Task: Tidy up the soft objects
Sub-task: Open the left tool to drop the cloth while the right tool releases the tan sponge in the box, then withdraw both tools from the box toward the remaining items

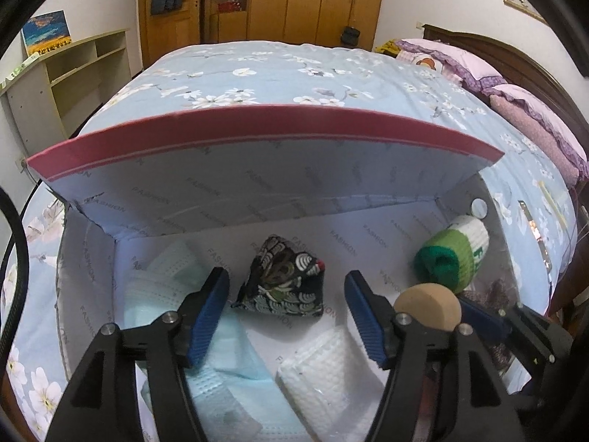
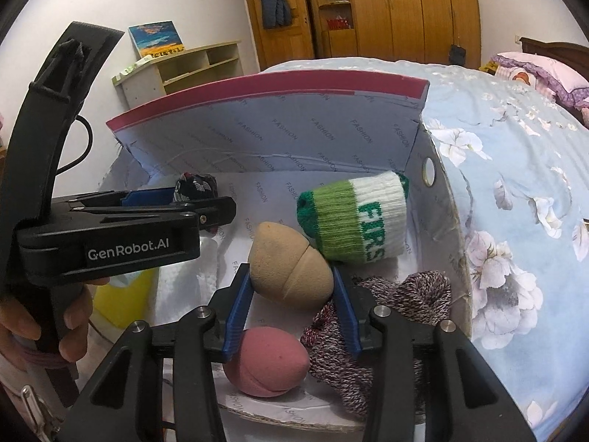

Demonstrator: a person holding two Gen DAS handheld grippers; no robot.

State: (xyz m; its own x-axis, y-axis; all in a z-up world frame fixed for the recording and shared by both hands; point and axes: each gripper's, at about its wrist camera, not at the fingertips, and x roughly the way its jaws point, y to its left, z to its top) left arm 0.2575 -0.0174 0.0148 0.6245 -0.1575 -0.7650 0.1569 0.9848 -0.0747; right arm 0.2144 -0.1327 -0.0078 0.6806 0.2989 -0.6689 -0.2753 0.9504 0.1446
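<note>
An open cardboard box with a red-edged lid lies on the bed. On its floor a black patterned pouch rests just beyond my left gripper, which is open with both pads clear of it. Light blue face masks and a folded white cloth lie below that gripper. My right gripper is shut on a tan egg-shaped sponge. A green and white knitted roll lies behind the sponge. A pink sponge and a marled knit piece sit under the right gripper.
The bed has a blue floral cover and pink pillows at the right. A person's hand holds the left gripper's handle. Something yellow shows beneath it. Pale shelves and wooden wardrobes stand behind.
</note>
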